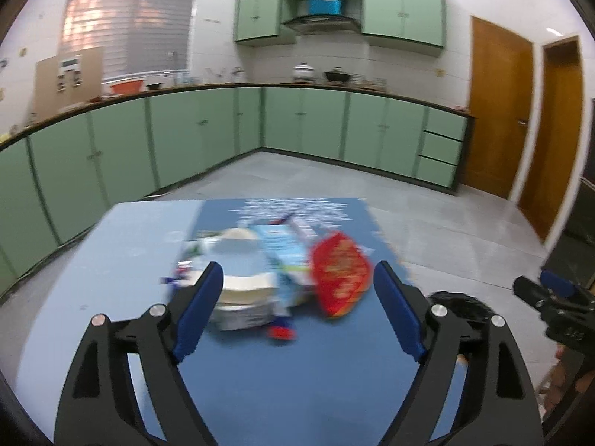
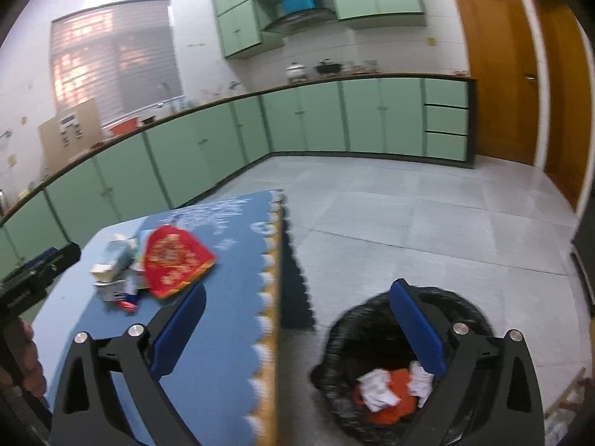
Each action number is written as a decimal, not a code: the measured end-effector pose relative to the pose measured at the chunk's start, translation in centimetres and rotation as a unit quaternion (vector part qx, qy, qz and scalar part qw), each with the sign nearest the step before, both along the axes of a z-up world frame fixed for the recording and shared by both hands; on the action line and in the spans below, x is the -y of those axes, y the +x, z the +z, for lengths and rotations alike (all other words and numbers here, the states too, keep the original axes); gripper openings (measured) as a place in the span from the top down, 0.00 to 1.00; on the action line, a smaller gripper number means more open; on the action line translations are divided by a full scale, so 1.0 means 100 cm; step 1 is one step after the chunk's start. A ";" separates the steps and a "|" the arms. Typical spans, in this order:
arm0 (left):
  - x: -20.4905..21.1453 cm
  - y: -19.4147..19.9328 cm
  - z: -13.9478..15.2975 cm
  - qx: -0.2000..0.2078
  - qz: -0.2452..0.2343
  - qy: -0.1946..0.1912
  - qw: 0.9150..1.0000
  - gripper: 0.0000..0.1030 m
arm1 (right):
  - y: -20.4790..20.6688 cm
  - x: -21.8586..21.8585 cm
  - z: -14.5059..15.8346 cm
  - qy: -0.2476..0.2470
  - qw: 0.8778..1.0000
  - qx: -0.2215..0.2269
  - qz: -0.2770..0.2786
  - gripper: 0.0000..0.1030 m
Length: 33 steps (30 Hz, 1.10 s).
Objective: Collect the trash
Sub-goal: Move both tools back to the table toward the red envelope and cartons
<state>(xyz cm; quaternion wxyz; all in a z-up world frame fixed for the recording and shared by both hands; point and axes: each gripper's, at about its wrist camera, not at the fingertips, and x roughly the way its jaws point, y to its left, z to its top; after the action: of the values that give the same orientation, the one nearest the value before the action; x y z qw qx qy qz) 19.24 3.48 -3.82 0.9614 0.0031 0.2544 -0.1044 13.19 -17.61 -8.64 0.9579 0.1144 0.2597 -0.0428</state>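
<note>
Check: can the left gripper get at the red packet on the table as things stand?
Probably yes. The left gripper is open and empty, the red packet lies just ahead toward its right finger, uncovered, though a carton crowds its left edge.

Trash pile [image 1: 260, 278] on blue table mat, blurred: red printed foil packet [image 2: 176, 260] lying flat at its right edge, pale cartons heaped beside it, black-lined bin [image 2: 372, 319] on floor beside table, holding white and orange scraps [image 2: 386, 394]

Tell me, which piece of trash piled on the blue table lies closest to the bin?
The red foil packet with gold print. It sits on the pile's bin-facing side; the pale cartons lie farther from the black-lined bin.
</note>
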 end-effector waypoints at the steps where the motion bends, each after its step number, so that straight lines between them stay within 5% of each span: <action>1: -0.011 0.002 0.000 -0.002 0.013 0.002 1.000 0.20 | 0.007 -0.010 0.001 0.003 1.000 -0.002 0.010 0.06; 12: -0.074 0.021 -0.013 -0.027 0.079 0.007 0.997 0.18 | 0.073 -0.079 -0.014 0.018 0.997 -0.030 0.068 0.06; 22: -0.084 0.039 -0.020 -0.036 0.090 0.006 0.995 0.18 | 0.112 -0.097 -0.033 0.019 0.994 -0.068 0.087 0.20; 33: -0.082 0.055 -0.022 -0.039 0.085 0.001 0.996 0.18 | 0.139 -0.101 -0.034 0.012 0.991 -0.085 0.102 0.19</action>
<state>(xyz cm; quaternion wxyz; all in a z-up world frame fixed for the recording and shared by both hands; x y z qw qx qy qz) 24.72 11.67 -6.03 0.9562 -0.0220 0.2911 -0.0223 27.06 -7.52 -12.07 0.9305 0.0944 0.3506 0.0489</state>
